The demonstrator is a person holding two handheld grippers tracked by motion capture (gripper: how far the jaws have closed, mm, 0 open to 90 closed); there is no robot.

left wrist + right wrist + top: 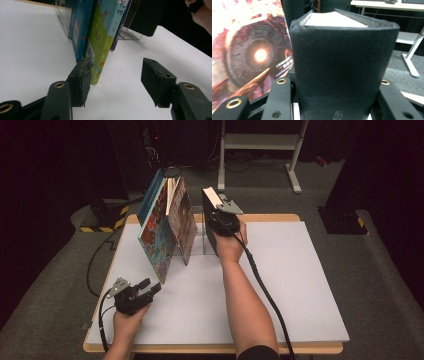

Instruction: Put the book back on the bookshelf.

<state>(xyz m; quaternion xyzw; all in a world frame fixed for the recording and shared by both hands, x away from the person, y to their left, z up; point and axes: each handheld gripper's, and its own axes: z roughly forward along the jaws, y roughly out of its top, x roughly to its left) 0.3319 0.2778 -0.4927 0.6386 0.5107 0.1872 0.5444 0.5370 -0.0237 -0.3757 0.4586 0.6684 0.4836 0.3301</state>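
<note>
Right gripper (216, 215) clamps black book (210, 222) by its spine, book upright between jaws, white page edge up. Leaning books (167, 227) just left of it, stand (199, 237) between. Left gripper (150, 287) jaws apart, nothing gripped; green book (103, 37) just ahead of its jaws.
</note>
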